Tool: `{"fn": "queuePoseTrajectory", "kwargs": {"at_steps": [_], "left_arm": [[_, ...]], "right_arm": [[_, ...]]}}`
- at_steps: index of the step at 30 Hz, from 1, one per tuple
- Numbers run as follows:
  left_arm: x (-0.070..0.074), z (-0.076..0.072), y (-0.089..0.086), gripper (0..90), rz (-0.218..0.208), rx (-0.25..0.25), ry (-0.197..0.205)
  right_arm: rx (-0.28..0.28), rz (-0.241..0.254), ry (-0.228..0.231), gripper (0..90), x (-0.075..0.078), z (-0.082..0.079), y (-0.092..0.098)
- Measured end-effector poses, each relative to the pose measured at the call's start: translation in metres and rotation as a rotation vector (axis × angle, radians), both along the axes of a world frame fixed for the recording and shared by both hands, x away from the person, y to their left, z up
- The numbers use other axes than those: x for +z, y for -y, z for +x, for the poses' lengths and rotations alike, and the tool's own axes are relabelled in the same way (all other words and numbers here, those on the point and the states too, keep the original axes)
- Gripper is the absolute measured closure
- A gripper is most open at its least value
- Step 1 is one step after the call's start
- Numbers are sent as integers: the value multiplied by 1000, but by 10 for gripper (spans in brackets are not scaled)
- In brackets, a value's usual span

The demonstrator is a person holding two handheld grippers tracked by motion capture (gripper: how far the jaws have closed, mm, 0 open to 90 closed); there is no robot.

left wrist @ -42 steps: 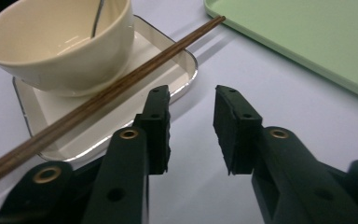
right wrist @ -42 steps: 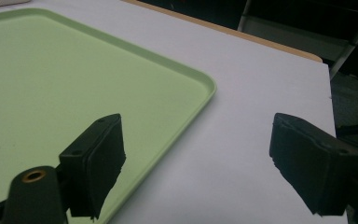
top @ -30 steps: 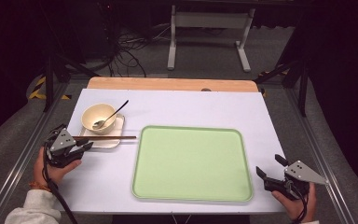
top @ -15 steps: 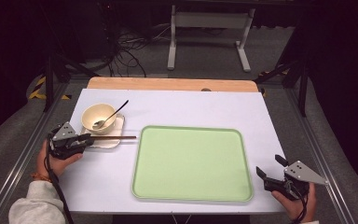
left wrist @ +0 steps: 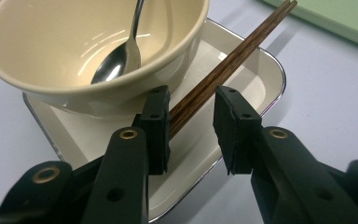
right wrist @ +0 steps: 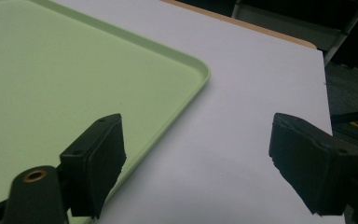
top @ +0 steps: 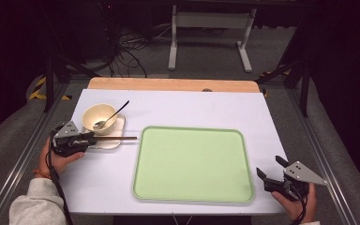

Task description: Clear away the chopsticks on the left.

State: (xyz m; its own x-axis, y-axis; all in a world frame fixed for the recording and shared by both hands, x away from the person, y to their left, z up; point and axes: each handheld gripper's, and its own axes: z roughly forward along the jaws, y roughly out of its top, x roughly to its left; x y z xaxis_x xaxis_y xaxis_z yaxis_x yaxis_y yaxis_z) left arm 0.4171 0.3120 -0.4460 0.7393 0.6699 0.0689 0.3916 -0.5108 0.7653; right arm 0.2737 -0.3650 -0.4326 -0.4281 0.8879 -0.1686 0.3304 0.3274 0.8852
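The chopsticks (left wrist: 223, 65), lying on the dish (left wrist: 261, 88) between the left gripper (left wrist: 191, 121)'s just-widened, unclosed jaws, should be centred before closure; the right gripper (right wrist: 196, 168)'s jaws are held open.

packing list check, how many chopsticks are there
2, a pair of chopsticks lying side by side across the white dish, beside the bowl, between the left tool's jaws.

A pale green tray (top: 193, 164) lies empty on the white tabletop (top: 178, 108), with a grey metal stand (top: 209, 35) and tangled cables (top: 122, 51) on the floor beyond.
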Motion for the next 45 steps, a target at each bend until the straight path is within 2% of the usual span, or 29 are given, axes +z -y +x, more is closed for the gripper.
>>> {"fn": "queuePoseTrajectory", "kwargs": {"at_steps": [4, 8, 10, 15, 16, 17, 18, 19, 25, 28, 29, 32, 40, 45], "left_arm": [[-5, 2, -3, 659, -37, 6, -24], [-7, 3, -7, 660, -60, 6, -28], [-8, 2, -8, 663, -87, 11, -39], [-8, 3, -10, 671, -95, 21, -40], [-8, 4, -10, 671, -86, 25, -39], [-10, 6, -9, 664, -36, 44, -59], [-13, 6, -7, 615, -24, 49, -80], [-14, 7, -7, 628, -37, 35, -82], [-12, 5, -6, 690, -36, 19, -93], [-11, 4, -4, 750, -25, 7, -91], [-10, 3, -3, 750, -21, -4, -93], [-7, 2, 2, 830, 8, -38, -89], [-4, -1, 11, 852, 43, -41, -76], [-2, -5, 12, 852, 13, -41, -67]], "right_arm": [[0, -6, -4, 186, 0, 0, -1], [3, -5, -6, 186, -1, 0, -1], [5, -5, -9, 187, -1, 0, 0], [14, -7, -17, 186, -2, 1, -1], [14, -7, -17, 186, -2, 1, -1], [14, -8, -20, 186, -2, 1, -1], [23, -10, -26, 186, -3, 1, -2], [25, -13, -27, 187, -3, 1, -2], [27, -13, -27, 186, -2, 1, -2], [28, -14, -26, 186, -3, 1, -1], [30, -14, -28, 186, -3, 1, -1], [37, -19, -33, 186, -3, 1, -2], [38, -21, -32, 186, -2, 1, -2], [38, -20, -31, 186, -2, 0, -2]]}}
